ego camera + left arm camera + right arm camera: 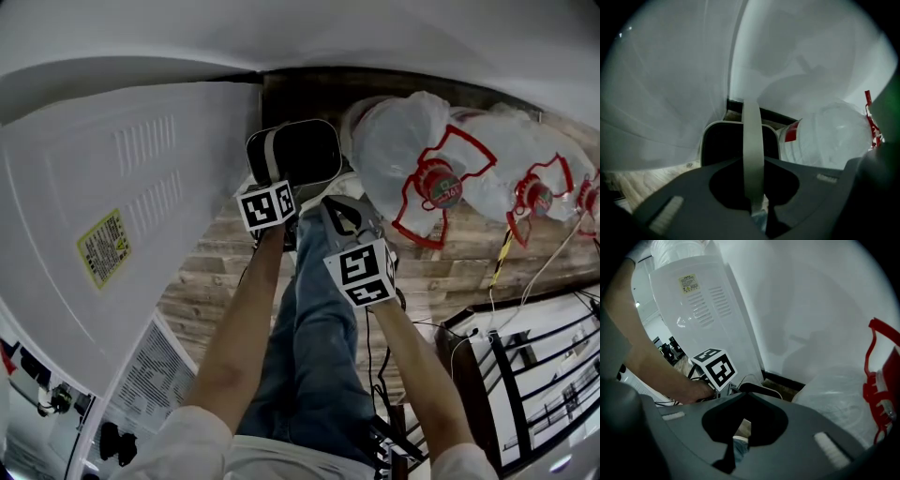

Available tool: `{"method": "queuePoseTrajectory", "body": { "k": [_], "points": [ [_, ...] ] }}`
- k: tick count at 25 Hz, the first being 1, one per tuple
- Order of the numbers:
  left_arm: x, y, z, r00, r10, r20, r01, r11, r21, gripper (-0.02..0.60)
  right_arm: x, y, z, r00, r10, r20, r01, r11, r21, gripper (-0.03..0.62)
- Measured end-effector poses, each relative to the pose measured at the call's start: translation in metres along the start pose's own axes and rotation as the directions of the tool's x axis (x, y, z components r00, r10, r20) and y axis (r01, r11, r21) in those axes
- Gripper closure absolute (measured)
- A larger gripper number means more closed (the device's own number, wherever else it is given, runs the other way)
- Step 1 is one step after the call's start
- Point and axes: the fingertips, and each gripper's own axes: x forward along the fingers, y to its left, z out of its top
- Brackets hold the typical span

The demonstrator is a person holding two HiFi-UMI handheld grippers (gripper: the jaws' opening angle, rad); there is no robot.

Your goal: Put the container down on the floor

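Observation:
A black container point(298, 150) with a white rim hangs over the wood floor near the wall, between a white appliance and a bagged bottle. Whether its base touches the floor I cannot tell. My left gripper point(279, 180) is shut on its white strap handle point(752, 126), which runs upright between the jaws, with the container's point(721, 143) dark opening just beyond the left gripper point(753, 161). My right gripper point(345, 217) is beside it to the right, over the person's jeans. The right gripper point(746, 397) is shut with nothing in it.
The white appliance point(122, 206) fills the left side. Large water bottles point(412, 150) wrapped in clear plastic, with red handles, lie to the right along the wall. A black wire rack point(525, 375) and cables point(380, 366) are at the lower right.

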Motion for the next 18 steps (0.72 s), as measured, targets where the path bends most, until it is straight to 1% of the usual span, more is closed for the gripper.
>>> {"method": "queuePoseTrajectory", "body": {
  "k": [1,4,6,8,11,13,16,18],
  "points": [
    [-0.001,0.007,-0.001,1.0,0.028,0.001,-0.028,1.0,-0.008,0.557,-0.001,0.0,0.001,1.0,0.0,0.003,0.0,1.0,0.0,0.566],
    [-0.005,0.019,0.0,0.997,0.079,-0.004,-0.079,0.997,-0.013,0.543,-0.001,0.001,0.0,1.0,-0.001,0.007,0.001,1.0,0.003,0.566],
    [-0.008,0.024,-0.001,0.994,0.105,-0.012,-0.105,0.994,-0.02,0.525,-0.003,0.002,-0.003,1.0,-0.001,0.003,0.001,1.0,0.006,0.566],
    [-0.011,0.03,-0.003,0.992,0.127,-0.02,-0.128,0.991,-0.044,0.52,-0.005,0.003,-0.005,1.0,-0.002,0.0,0.002,1.0,0.008,0.566],
    [-0.018,0.04,-0.005,0.986,0.164,-0.035,-0.166,0.984,-0.063,0.494,-0.008,0.005,-0.002,1.0,0.001,0.003,-0.001,1.0,0.006,0.566],
    [-0.022,0.045,-0.01,0.982,0.177,-0.059,-0.181,0.98,-0.078,0.48,-0.012,0.008,0.0,1.0,0.01,0.007,-0.01,1.0,0.004,0.566],
    [-0.025,0.053,-0.023,0.972,0.201,-0.119,-0.213,0.973,-0.092,0.46,-0.018,0.008,0.001,1.0,0.011,0.017,-0.011,1.0,0.011,0.566],
    [-0.027,0.057,-0.028,0.966,0.218,-0.142,-0.232,0.968,-0.093,0.418,-0.021,0.006,0.0,1.0,0.003,0.019,-0.003,1.0,0.015,0.566]
  ]
}}
